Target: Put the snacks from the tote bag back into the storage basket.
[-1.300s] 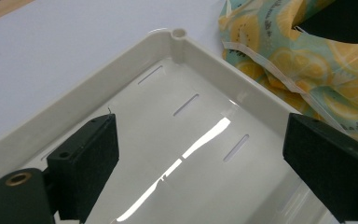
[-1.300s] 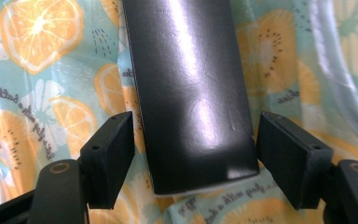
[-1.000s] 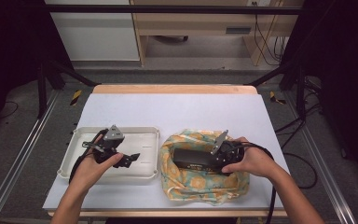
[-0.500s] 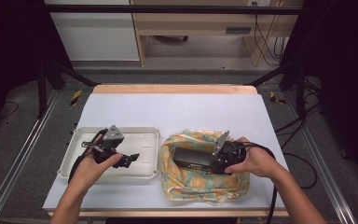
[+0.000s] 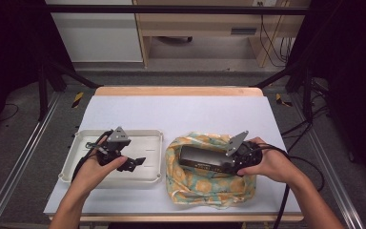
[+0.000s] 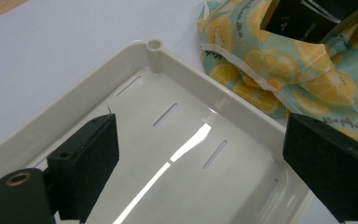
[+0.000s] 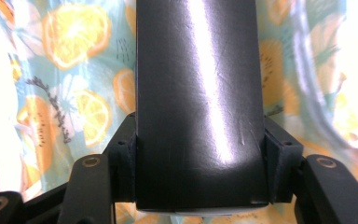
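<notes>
High view: black box (image 5: pixel 205 160) is clamped by right gripper (image 5: pixel 236 160) over the fruit-print bag (image 5: pixel 209 186); it should be lifted level & carried to tray (image 5: pixel 152 136). Left gripper view: left gripper (image 6: pixel 200 158) is held spread, empty, above tray. Right gripper view: pads (image 7: pixel 279 163) are pressed on box sides; grip shouldn't be eased.

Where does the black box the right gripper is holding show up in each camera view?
High view: the black box lies right of centre, over the lemon-print bag, clamped in the right gripper.
Left gripper view: top right corner, sitting in the bag, beyond the white tray.
Right gripper view: centre, running up from between the fingers.
Shared landmark: the lemon-print bag.
</notes>
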`<state>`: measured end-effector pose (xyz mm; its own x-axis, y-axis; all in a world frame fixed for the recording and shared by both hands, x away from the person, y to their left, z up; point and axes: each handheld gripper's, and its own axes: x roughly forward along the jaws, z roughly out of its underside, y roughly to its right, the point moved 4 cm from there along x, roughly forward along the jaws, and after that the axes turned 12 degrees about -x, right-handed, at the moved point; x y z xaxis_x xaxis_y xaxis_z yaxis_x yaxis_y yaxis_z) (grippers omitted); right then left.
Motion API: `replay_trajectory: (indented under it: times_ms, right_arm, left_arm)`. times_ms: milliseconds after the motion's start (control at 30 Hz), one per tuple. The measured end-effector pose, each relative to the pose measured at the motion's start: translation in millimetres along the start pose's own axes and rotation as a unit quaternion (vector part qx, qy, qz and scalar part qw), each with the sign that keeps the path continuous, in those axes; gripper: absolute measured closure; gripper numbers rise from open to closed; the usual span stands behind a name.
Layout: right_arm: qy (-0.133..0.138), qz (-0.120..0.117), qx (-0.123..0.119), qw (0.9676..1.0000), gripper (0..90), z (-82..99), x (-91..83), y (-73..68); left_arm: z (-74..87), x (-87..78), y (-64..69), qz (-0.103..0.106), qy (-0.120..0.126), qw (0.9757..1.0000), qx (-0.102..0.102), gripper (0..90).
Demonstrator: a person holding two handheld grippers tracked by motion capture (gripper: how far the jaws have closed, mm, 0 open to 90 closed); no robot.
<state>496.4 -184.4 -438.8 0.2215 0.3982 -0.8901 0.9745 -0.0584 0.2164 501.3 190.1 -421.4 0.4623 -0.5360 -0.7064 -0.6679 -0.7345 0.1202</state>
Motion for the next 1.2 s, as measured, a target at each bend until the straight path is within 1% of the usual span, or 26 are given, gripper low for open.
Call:
replay_trajectory:
  times_ms: [33, 67, 100, 167, 200, 233, 267, 300, 333, 400, 433, 500, 567, 667, 733, 767, 867, 967, 1000, 1033, 1133, 1167, 1200]
  right_arm:
    - [0.003, 0.001, -0.004, 1.0000, 43.4, -0.7, -2.3, 0.8]
    - [0.004, 0.003, -0.002, 1.0000, 43.4, -1.5, -4.4, 0.8]
    - [0.003, 0.003, -0.007, 1.0000, 43.4, -1.9, -7.7, 1.4]
    - [0.004, 0.005, -0.008, 0.9999, 43.4, -2.4, -12.3, 2.0]
    - [0.005, 0.005, -0.011, 0.9999, 43.4, -2.6, -13.8, 2.3]
    - [0.005, 0.005, -0.009, 0.9999, 43.4, -2.8, -15.9, 2.0]
    - [0.005, 0.006, -0.011, 0.9999, 43.4, -2.9, -16.9, 2.1]
    - [0.002, 0.005, -0.014, 0.9999, 43.4, -3.3, -18.9, 2.2]
    - [0.004, 0.005, -0.014, 0.9999, 43.4, -3.9, -19.5, 2.2]
    - [0.007, 0.003, -0.016, 0.9998, 43.4, -5.0, -21.3, 2.0]
    - [0.006, 0.004, -0.018, 0.9998, 43.5, -5.7, -22.3, 1.8]
    - [0.003, 0.004, -0.023, 0.9997, 43.4, -7.5, -24.5, 1.8]
    - [0.003, 0.004, -0.023, 0.9997, 43.4, -9.6, -26.9, 1.7]
    - [0.003, 0.006, -0.025, 0.9997, 43.4, -14.1, -31.7, 1.5]
    - [0.005, 0.007, -0.027, 0.9996, 43.4, -16.7, -33.7, 1.6]
    - [0.003, 0.006, -0.029, 0.9996, 43.4, -18.2, -34.4, 1.7]
    - [-0.002, 0.008, -0.032, 0.9995, 43.4, -23.3, -35.5, 2.4]
    - [-0.002, 0.009, -0.036, 0.9993, 43.5, -29.9, -37.3, 3.1]
    - [-0.001, 0.010, -0.037, 0.9993, 43.5, -32.5, -37.8, 3.3]
    - [-0.001, 0.009, -0.038, 0.9992, 43.5, -35.0, -38.4, 3.6]
    - [0.007, 0.014, -0.041, 0.9990, 43.5, -42.4, -39.5, 4.1]
    - [0.008, 0.014, -0.042, 0.9990, 43.5, -44.5, -39.8, 3.9]
    - [0.007, 0.013, -0.044, 0.9989, 43.5, -46.4, -39.8, 3.5]
  left_arm:
    - [-1.9, 1.0, 1.6, 0.002, -0.003, 1.0000, 0.006, 10.6]
    - [-3.8, 2.6, 3.7, 0.005, -0.006, 0.9999, 0.012, 10.6]
    - [-4.8, 3.7, 4.9, 0.008, -0.008, 0.9998, 0.015, 10.6]
    - [-7.1, 6.3, 7.9, 0.013, -0.021, 0.9993, 0.028, 10.6]
    - [-8.8, 7.3, 9.2, 0.014, -0.033, 0.9986, 0.040, 10.6]
    - [-10.1, 7.9, 9.8, 0.012, -0.036, 0.9983, 0.044, 10.6]
    - [-12.6, 7.6, 10.3, 0.009, -0.046, 0.9973, 0.056, 10.6]
    - [-14.2, 7.1, 10.9, 0.010, -0.051, 0.9967, 0.062, 10.6]
    - [-17.3, 5.2, 11.2, 0.016, -0.060, 0.9955, 0.071, 10.6]
    - [-21.0, 2.5, 11.7, 0.018, -0.068, 0.9942, 0.081, 10.5]
    - [-22.8, 1.1, 11.7, 0.015, -0.075, 0.9933, 0.086, 10.5]
    - [-24.4, -1.6, 9.9, -0.003, -0.095, 0.9905, 0.099, 10.5]
    - [-26.8, -5.0, 7.4, -0.013, -0.107, 0.9885, 0.107, 10.4]
    - [-30.2, -9.2, 6.2, -0.008, -0.111, 0.9877, 0.110, 10.3]
    - [-32.0, -10.5, 5.7, -0.002, -0.119, 0.9860, 0.116, 10.1]
    - [-32.4, -10.5, 6.3, 0.001, -0.122, 0.9857, 0.117, 10.1]
    - [-33.7, -11.1, 7.5, -0.001, -0.135, 0.9821, 0.131, 9.7]
    - [-34.8, -12.3, 12.2, -0.002, -0.148, 0.9777, 0.149, 9.6]
    - [-35.3, -13.1, 14.4, 0.000, -0.152, 0.9757, 0.157, 9.5]
    - [-35.7, -13.9, 16.9, 0.002, -0.155, 0.9744, 0.163, 9.2]
    - [-36.9, -16.9, 24.4, -0.009, -0.160, 0.9704, 0.181, 8.5]
    - [-37.2, -18.1, 26.7, -0.008, -0.161, 0.9691, 0.187, 8.4]
    - [-37.6, -19.2, 28.6, -0.008, -0.161, 0.9686, 0.189, 8.2]
